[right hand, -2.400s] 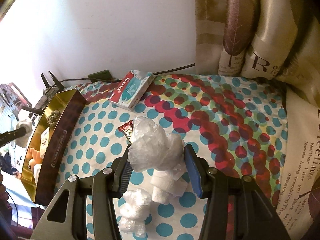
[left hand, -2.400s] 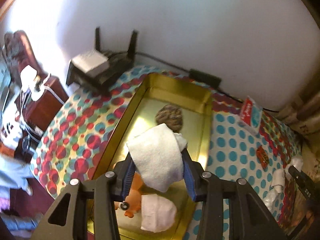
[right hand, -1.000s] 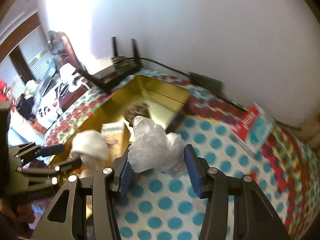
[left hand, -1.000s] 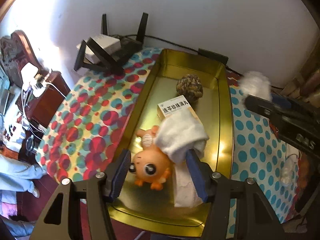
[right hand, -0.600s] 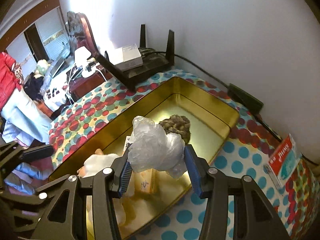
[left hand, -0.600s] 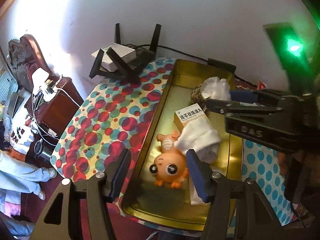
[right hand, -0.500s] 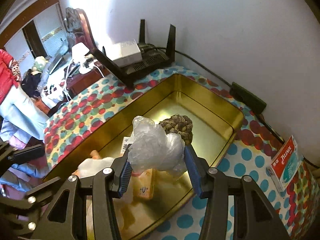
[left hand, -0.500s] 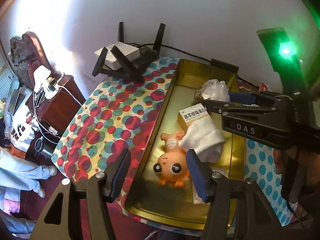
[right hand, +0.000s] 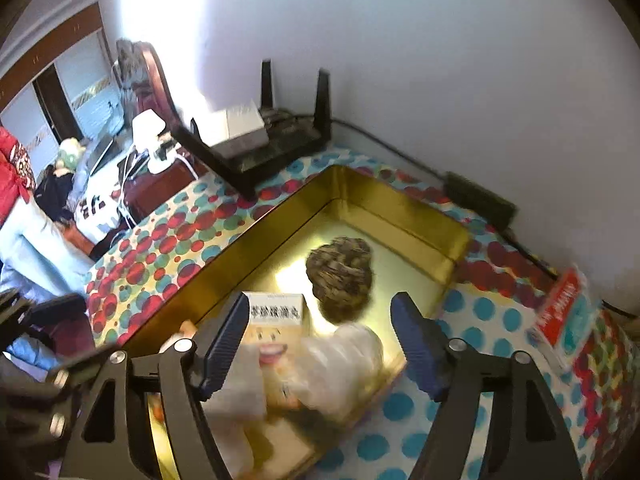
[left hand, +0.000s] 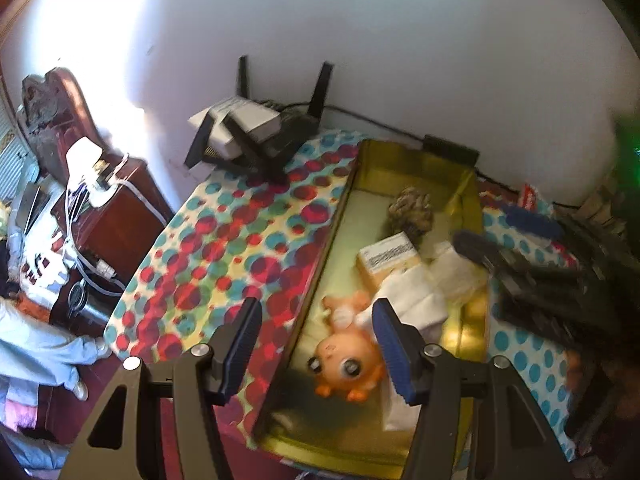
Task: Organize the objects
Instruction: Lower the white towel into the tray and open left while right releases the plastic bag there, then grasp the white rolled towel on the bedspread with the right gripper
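The right hand-held gripper (right hand: 320, 340), just opened wide, is held empty over the crumpled plastic wrap (right hand: 344, 364) lying in the gold tray (right hand: 280, 208), while the left hand-held gripper (left hand: 316, 344) is held part-open, empty.

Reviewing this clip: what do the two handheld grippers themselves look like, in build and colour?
Both match. The left gripper and right gripper have matte black angular frames with triangular cut-outs and small silver screw heads. Each finger ends in a blue ribbed pad. No cables or sleeves show; seen from the left wrist camera, the right gripper's body is blurred.
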Motion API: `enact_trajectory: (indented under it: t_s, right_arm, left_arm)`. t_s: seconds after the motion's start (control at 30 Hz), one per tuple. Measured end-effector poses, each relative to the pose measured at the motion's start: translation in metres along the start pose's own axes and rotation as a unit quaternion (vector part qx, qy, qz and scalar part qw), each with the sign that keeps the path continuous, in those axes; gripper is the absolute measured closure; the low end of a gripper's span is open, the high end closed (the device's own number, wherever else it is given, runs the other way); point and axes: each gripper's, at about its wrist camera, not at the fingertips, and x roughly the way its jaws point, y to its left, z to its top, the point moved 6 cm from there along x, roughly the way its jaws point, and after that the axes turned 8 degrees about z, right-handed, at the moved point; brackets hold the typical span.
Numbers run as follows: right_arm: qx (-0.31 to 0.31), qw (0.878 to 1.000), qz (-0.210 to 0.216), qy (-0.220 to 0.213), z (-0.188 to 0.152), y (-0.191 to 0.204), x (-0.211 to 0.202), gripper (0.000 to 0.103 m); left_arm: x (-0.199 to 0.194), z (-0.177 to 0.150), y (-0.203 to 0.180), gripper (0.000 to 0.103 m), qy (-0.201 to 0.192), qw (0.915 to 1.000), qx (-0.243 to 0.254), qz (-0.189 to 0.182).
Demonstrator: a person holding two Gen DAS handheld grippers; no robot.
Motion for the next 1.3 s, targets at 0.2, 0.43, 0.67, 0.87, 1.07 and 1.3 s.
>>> enact_trajectory:
  t_s: [0.2, 0.43, 0.67, 0.87, 1.07, 1.3]
  right_arm:
    - [0.031, 0.997, -0.065, -0.016, -0.044, -0.043, -0.066, 0.031]
    - [0.138, 0.977, -0.162, -0.004, -0.117, -0.116, -0.139, 0.03]
    - [0.21, 0.955, -0.209, 0.013, -0.172, -0.166, -0.163, 0.03]
    - [0.225, 0.951, -0.212, 0.024, -0.185, -0.181, -0.15, 0.03]
    - [0.222, 0.953, -0.201, 0.048, -0.19, -0.19, -0.13, 0.039]
    - [0.23, 0.953, -0.189, 0.058, -0.195, -0.198, -0.122, 0.061]
  left_arm:
    - [-0.006, 0.019, -0.051, 0.044, -0.023, 0.9976, 0.053, -0.039]
    - [-0.013, 0.013, -0.126, 0.044, -0.016, 0.9867, 0.125, -0.103]
    - [-0.028, -0.004, -0.182, 0.044, -0.023, 0.9722, 0.191, -0.133]
    - [-0.032, -0.022, -0.207, 0.044, 0.006, 0.9628, 0.222, -0.154]
    - [-0.037, -0.031, -0.212, 0.044, 0.003, 0.9619, 0.234, -0.141]
    - [-0.036, -0.038, -0.22, 0.044, 0.011, 0.9597, 0.243, -0.141]
